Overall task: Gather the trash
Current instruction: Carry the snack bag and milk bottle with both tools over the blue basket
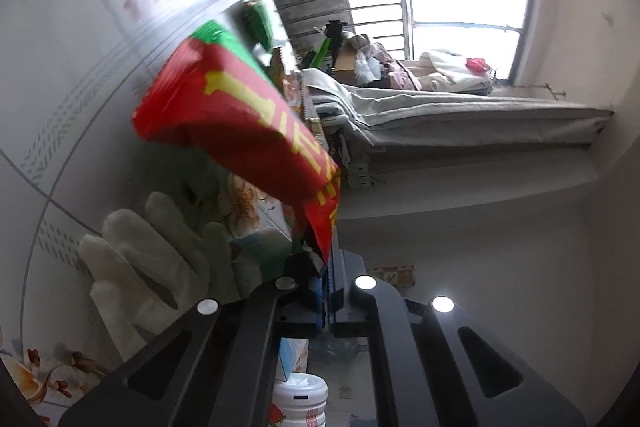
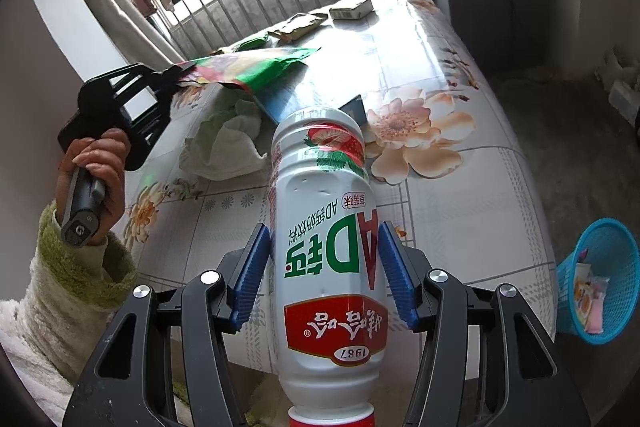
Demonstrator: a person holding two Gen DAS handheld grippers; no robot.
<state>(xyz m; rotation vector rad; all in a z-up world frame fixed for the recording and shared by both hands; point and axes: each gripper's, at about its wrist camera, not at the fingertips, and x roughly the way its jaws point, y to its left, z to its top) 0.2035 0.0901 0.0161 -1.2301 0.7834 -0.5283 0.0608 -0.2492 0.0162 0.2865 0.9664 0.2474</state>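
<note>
My left gripper (image 1: 326, 267) is shut on a red and green snack wrapper (image 1: 240, 115) and holds it in the air above the table; it also shows in the right wrist view (image 2: 172, 77) with the wrapper (image 2: 248, 67). My right gripper (image 2: 324, 263) is shut on a white AD calcium milk bottle (image 2: 324, 227), which hangs upside down with its cap toward the camera. A blue mesh trash basket (image 2: 600, 275) with some litter stands on the floor to the right of the table.
The floral-cloth table (image 2: 460, 187) carries a white glove (image 2: 228, 143), a blue card (image 2: 288, 103), several wrappers (image 2: 296, 25) and a small box (image 2: 352, 9) at the far end. A grey cabinet (image 2: 500, 19) stands beyond. The glove also shows in the left wrist view (image 1: 152, 259).
</note>
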